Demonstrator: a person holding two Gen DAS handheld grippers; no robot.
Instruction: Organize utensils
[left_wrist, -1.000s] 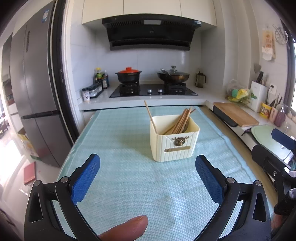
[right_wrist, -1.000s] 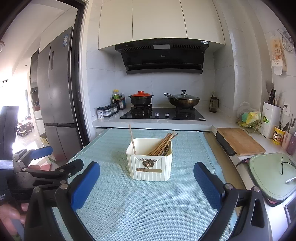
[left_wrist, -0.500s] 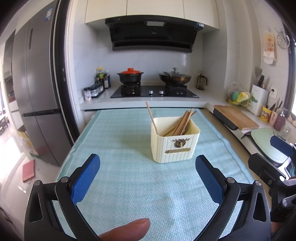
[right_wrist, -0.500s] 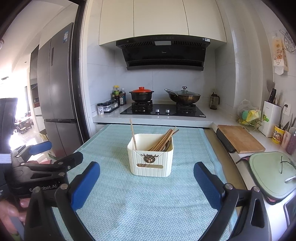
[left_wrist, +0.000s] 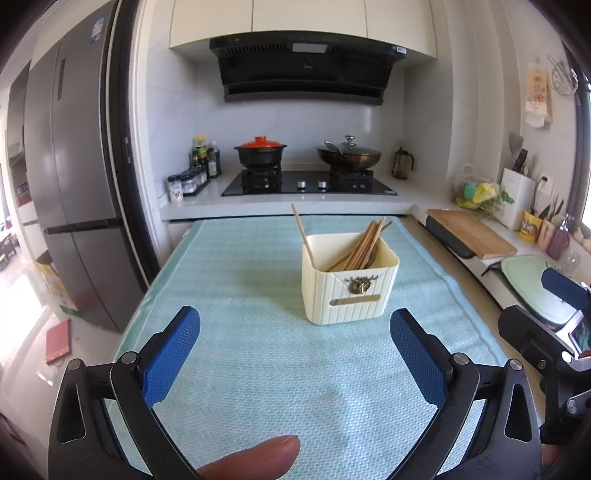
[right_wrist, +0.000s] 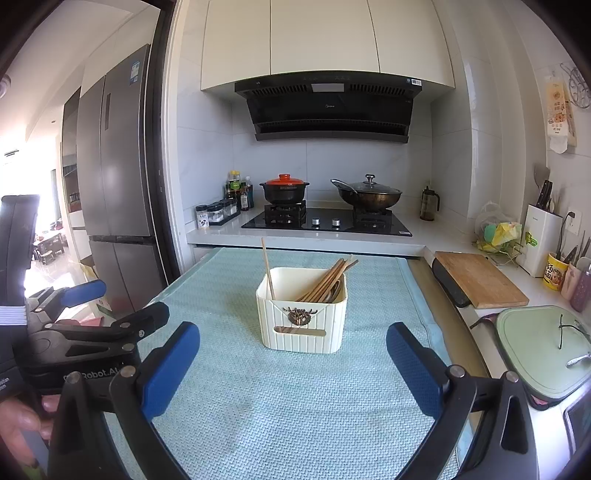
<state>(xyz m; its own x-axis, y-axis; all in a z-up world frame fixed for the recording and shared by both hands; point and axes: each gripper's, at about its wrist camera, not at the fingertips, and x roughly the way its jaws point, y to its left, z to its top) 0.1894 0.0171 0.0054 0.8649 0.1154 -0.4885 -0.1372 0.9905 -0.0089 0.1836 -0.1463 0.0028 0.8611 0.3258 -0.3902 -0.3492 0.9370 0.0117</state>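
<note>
Both grippers, left (left_wrist: 294, 353) and right (right_wrist: 292, 363), hang wide open and empty above the desk (left_wrist: 258, 369). The bin (left_wrist: 349, 278) stands mid-desk, well ahead of them, holding chopsticks (left_wrist: 364, 242); one stick (left_wrist: 303, 236) leans apart at its left, and a dark utensil, perhaps a spoon, lies under the bundle.

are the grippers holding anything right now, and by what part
Nothing is held. The left gripper and right gripper are both open and empty, short of the utensil box.
</note>
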